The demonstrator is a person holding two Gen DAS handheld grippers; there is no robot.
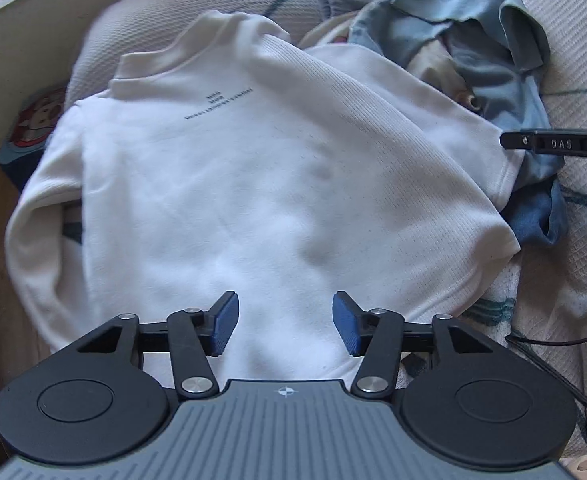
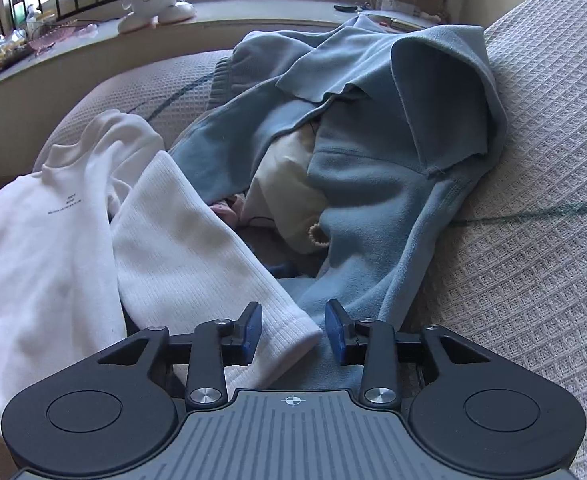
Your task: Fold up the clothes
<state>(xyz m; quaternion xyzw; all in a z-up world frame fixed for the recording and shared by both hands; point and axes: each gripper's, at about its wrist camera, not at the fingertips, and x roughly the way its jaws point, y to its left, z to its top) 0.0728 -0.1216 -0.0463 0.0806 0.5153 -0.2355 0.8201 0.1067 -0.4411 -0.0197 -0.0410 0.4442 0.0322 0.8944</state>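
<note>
From the left wrist, the left gripper (image 1: 285, 322) hangs released over the hem of the white top (image 1: 233, 184), which lies spread flat, collar toward eleven o'clock, seemingly laid out for folding. From the right wrist, the right gripper (image 2: 293, 332) stands unclenched astride the sleeve cuff (image 2: 289, 332), likely ready to pinch it; the blue fleece (image 2: 373, 152) is heaped toward one o'clock.
</note>
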